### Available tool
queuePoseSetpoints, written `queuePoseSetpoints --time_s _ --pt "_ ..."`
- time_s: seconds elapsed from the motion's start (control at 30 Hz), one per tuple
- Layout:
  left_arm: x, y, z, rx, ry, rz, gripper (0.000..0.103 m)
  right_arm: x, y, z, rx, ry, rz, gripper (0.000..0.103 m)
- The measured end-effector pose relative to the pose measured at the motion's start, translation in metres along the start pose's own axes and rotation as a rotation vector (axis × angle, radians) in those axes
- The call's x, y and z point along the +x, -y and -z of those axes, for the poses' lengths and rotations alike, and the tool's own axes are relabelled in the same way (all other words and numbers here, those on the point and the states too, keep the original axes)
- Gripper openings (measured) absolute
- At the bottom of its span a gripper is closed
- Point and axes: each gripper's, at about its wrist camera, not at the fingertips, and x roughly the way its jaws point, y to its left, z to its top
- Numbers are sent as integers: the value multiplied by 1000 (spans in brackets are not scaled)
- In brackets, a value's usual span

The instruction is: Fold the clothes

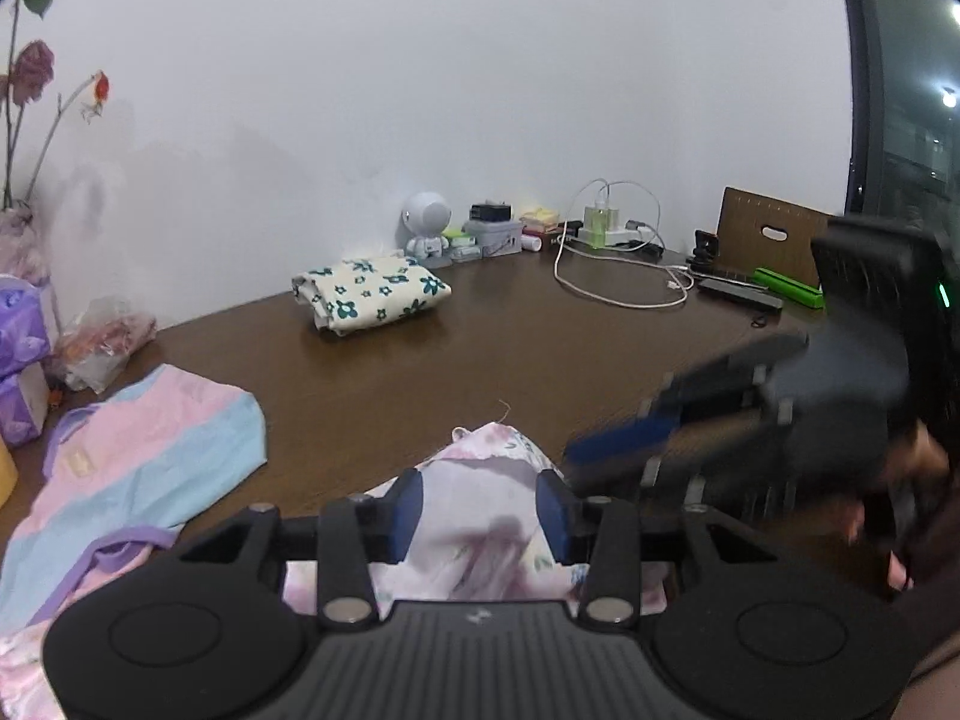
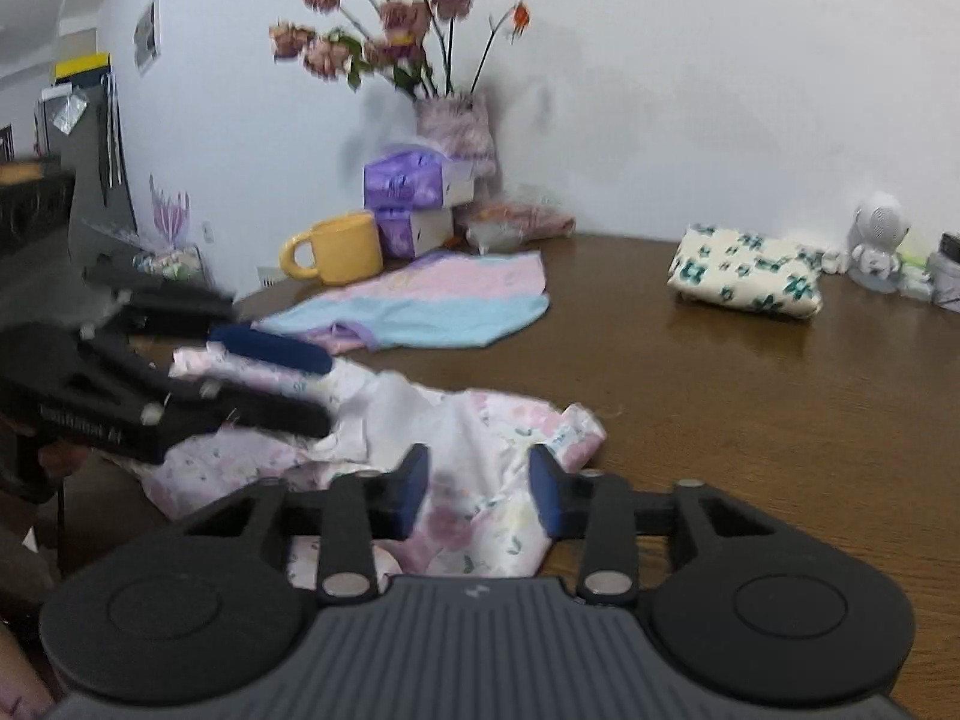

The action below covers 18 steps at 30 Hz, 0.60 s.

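Observation:
A crumpled white garment with pink flowers (image 2: 480, 456) lies at the near edge of the brown table (image 2: 750, 396); it also shows in the left wrist view (image 1: 480, 516). My left gripper (image 1: 478, 513) is open, its blue pads on either side of the cloth. My right gripper (image 2: 479, 492) is open over the same garment. Each gripper shows blurred in the other's view, the left one (image 2: 270, 378) and the right one (image 1: 630, 438). A pink and blue striped garment (image 1: 150, 438) lies flat at the left. A folded cream garment with teal flowers (image 1: 369, 291) sits near the wall.
Along the wall stand a yellow mug (image 2: 336, 249), purple tissue boxes (image 2: 414, 192), a vase of dried roses (image 2: 456, 132), a white robot figure (image 1: 427, 228), a power strip with white cable (image 1: 618, 264) and a brown board (image 1: 771, 240).

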Motion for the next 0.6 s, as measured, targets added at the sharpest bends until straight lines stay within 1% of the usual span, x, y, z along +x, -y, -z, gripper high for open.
queuePoseSetpoints --time_s 0.03,0.07,0.13,0.2,0.23,0.27,0.3,0.33,0.4,0.53,0.6 --pt "7 0 -1 -2 -11 4 39 8 -2 1 -11 -20 -1 28" --pt "13 -1 0 -2 -23 7 37 15 -6 5 -28 -37 9 28" --pt "23 0 3 8 -49 10 37 26 -13 14 -63 -67 35 27" --pt "33 -4 7 13 -78 9 37 26 -15 16 -78 -63 42 27" --pt "38 -6 10 12 -94 8 34 25 -15 16 -77 -64 41 28" --pt "41 -8 14 6 -107 4 32 22 -14 16 -67 -61 38 28" --pt "43 -10 18 0 -120 0 32 18 -12 17 -47 -53 36 34" --pt "46 -12 21 -6 -133 -5 32 14 -10 17 -25 -44 33 42" --pt "47 -15 29 -22 -136 -3 32 1 0 20 59 -13 29 51" --pt "46 -17 35 -22 -119 -6 31 -19 28 33 290 2 15 57" --pt "45 -16 37 -11 -113 -12 31 -22 37 39 384 1 -5 57"
